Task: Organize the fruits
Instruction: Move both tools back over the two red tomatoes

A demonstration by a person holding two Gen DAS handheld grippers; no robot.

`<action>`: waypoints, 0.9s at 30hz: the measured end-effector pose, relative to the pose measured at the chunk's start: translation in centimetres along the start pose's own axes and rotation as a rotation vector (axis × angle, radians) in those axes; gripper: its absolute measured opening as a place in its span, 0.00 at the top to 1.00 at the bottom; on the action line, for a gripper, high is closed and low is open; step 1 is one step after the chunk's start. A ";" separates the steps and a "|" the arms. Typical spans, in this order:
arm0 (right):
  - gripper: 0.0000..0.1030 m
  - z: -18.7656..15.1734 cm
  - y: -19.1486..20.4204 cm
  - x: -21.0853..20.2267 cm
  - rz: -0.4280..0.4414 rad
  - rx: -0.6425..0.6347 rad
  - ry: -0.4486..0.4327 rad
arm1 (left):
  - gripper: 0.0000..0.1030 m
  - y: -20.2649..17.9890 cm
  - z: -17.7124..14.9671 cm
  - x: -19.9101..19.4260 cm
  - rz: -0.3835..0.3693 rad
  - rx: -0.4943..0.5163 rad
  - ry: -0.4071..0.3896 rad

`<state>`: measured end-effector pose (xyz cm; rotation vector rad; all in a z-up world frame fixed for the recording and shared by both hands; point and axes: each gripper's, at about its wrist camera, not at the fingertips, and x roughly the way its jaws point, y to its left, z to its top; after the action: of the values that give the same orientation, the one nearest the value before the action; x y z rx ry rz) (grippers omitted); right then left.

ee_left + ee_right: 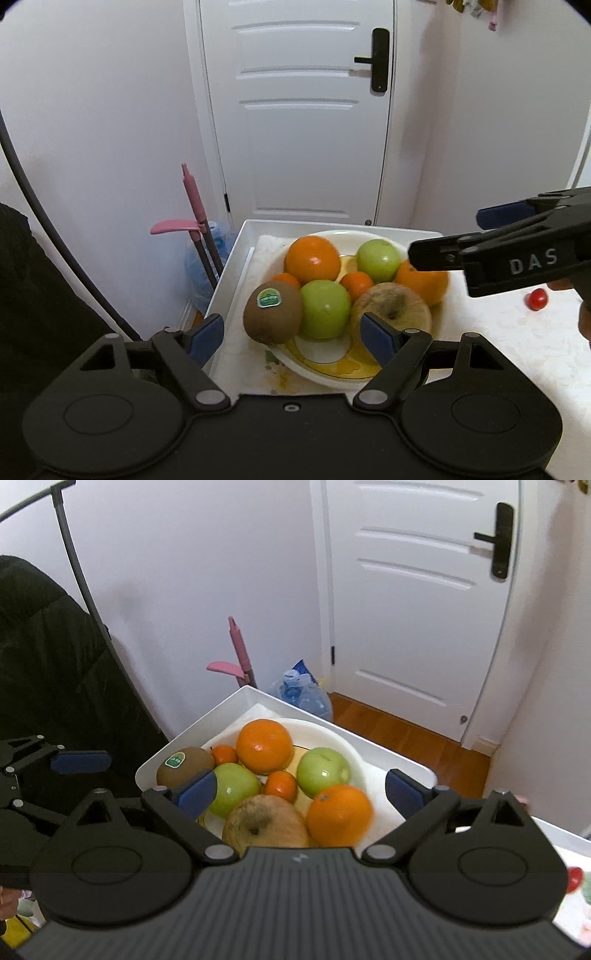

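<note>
Hovering at the bottom of the left wrist view, the left gripper (293,338) has its jaws spread, holding nothing. Just beyond, a white bowl (373,380) holds a kiwi (272,312), green apples, oranges and a brown pear (391,308). At right, the right gripper (299,794) is also spread wide and empty. A white door (295,110) fills the upper centre.

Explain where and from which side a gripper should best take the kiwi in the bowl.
Grip the kiwi across its short width, coming from above and the bowl's outer rim side. It lies at the edge, its long oval exposed there, while a green apple crowds its inner side.
</note>
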<state>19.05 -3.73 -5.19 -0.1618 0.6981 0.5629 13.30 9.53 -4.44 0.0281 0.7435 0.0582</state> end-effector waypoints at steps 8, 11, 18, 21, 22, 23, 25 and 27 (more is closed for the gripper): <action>0.00 -1.4 -2.8 -6.7 -0.056 0.040 -0.032 | 0.04 -4.0 0.6 -4.0 0.008 0.034 -0.031; 0.00 -2.3 -4.5 -9.3 -0.087 0.050 -0.036 | 0.04 -6.0 0.8 -5.0 -0.003 0.052 -0.039; 0.00 -4.7 -10.0 -14.5 -0.153 0.095 -0.034 | 0.04 -11.7 1.6 -6.2 -0.052 0.074 -0.048; 0.00 -5.8 -12.7 -16.0 -0.183 0.111 -0.027 | 0.04 -14.4 1.7 -5.9 -0.077 0.082 -0.038; 0.00 -6.3 -13.6 -16.4 -0.190 0.115 -0.025 | 0.04 -15.3 1.7 -5.7 -0.090 0.083 -0.036; 0.00 -6.8 -14.4 -16.8 -0.197 0.119 -0.023 | 0.04 -16.2 1.7 -5.4 -0.101 0.085 -0.032; 0.00 -7.7 -16.1 -17.2 -0.210 0.127 -0.015 | 0.04 -17.9 1.6 -4.8 -0.113 0.093 -0.024; 0.00 -8.3 -17.6 -17.2 -0.219 0.137 -0.008 | 0.04 -19.6 1.5 -4.3 -0.121 0.106 -0.019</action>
<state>13.13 -28.72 -1.10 -0.1062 0.6983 0.3053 12.00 -10.32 -1.40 0.0839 0.7272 -0.0969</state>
